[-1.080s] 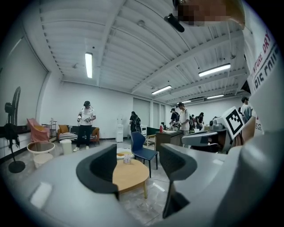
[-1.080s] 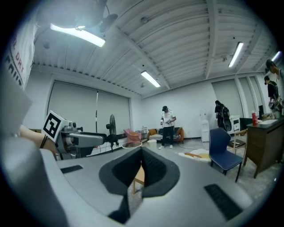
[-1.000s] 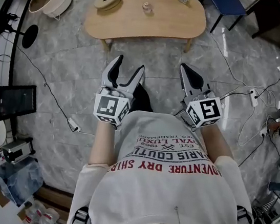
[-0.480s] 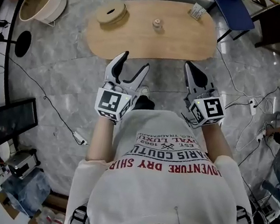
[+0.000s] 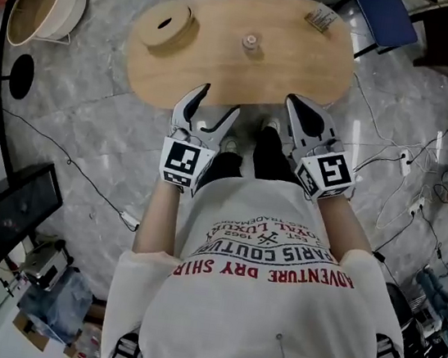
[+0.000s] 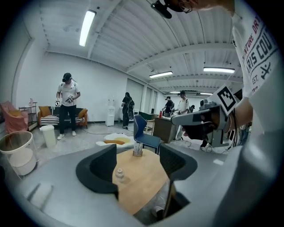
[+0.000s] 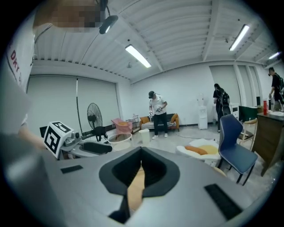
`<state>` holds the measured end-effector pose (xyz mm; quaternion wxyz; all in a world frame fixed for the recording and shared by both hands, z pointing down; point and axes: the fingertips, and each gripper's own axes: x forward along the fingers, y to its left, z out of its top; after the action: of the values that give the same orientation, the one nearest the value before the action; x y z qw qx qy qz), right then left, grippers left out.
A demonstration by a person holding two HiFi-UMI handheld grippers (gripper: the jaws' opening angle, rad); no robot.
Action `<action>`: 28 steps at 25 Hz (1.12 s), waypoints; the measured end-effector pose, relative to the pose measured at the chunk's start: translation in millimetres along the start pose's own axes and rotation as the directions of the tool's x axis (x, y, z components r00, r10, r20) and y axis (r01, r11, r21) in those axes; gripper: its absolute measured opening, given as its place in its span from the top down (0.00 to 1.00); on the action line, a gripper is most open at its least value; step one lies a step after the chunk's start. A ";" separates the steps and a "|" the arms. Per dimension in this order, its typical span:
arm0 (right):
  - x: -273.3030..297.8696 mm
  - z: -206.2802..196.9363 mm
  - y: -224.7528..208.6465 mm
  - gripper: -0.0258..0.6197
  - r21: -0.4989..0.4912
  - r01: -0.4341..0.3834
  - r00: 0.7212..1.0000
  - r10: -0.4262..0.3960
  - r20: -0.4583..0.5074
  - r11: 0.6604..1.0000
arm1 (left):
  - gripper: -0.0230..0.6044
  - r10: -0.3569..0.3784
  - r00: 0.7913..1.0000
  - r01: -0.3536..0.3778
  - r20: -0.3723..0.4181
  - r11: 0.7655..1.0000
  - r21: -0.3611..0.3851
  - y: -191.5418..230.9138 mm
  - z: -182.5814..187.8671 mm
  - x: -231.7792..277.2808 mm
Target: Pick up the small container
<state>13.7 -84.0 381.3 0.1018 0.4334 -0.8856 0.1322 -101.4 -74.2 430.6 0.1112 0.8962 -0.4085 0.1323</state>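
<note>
Since both claws are held out from the waist at about the same height, forearms straight ahead, this comes down to which one lines up with the target. Nearest in, the left claw (image 5: 217, 100) has its jaws wide apart with nothing in them, tips hanging just over the near edge of the low table (image 5: 222, 74). The right claw (image 5: 298, 108), beside it, has its jaws closed tip to tip on nothing, with only a sliver of tabletop showing through the slit below the tips. Further out, the container (image 5: 250, 43) sits around the middle of the table, a bit toward the far side. It's ahead of the left claw and slightly to its right in the head view, standing upright, so its long axis is vertical. In the left gripper view it shows in the gap between the jaws, closer to the left one, but well apart from both and lower down. So I'd say the left claw is nearer and better placed, open and pointing nearly at it. My guess is it needs a reach forward and down, since that claw looks across the room rather than at the tabletop. Off to the left there's a spool (image 5: 164, 25), and a small box (image 5: 321, 18) sits at the far right end, both well clear of that line.
</note>
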 end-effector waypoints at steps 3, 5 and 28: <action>25.3 -11.1 -27.2 0.95 0.005 -0.043 0.999 0.043 -0.029 0.999 | 0.50 0.031 0.999 -0.031 -0.010 1.000 0.003 10.5 -12.9 36.1; 45.8 -18.9 -46.2 0.95 -0.010 -0.079 0.995 0.078 -0.056 0.997 | 0.50 0.061 0.998 -0.061 -0.014 0.998 0.021 21.3 -25.0 62.3; 221.7 -199.4 -196.3 0.95 -0.027 -0.173 0.955 0.161 -0.248 0.985 | 0.45 0.236 0.950 -0.270 -0.207 0.950 -0.155 100.1 -257.8 282.3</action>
<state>48.9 -299.6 663.6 0.2092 0.3347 -0.9027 0.1715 -37.1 -257.5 774.8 0.2121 0.8061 -0.5184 0.1908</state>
